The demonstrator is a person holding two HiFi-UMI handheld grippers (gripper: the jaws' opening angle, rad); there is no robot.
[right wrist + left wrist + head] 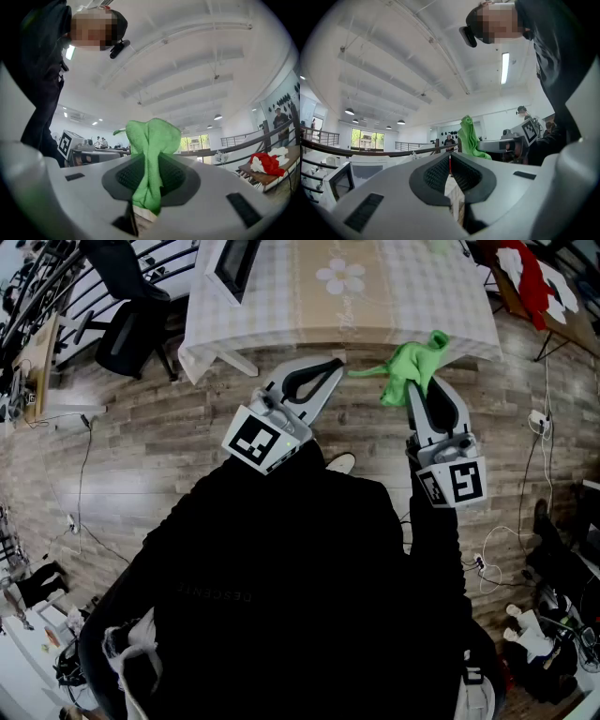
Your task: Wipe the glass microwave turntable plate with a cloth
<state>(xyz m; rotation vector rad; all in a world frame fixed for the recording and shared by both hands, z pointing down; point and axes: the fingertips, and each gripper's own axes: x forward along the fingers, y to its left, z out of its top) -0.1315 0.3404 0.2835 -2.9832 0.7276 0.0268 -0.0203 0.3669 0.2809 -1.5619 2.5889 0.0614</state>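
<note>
Right gripper view is showing the right hand-held gripper (pixel 149 165) pinching the bunched cloth (pixel 153 138), risking it slipping loose while wiping, the left hand-held gripper (pixel 450 163) sitting pressed together, empty.

Lighting is bright, even and indoor. In the gripper views the white ceiling (pixel 393 47) is near overexposed, and the strip light (pixel 505 68) and far window (pixel 368 139) are blown out. All views show strong fisheye: dark corners, bowed railing (pixel 347 151). Near foreground is soft; the cloth (pixel 152 159) is fairly sharp. In the head view the black top (pixel 281 587) is underexposed, the floor (pixel 141 474) evenly lit with faint shadows.
</note>
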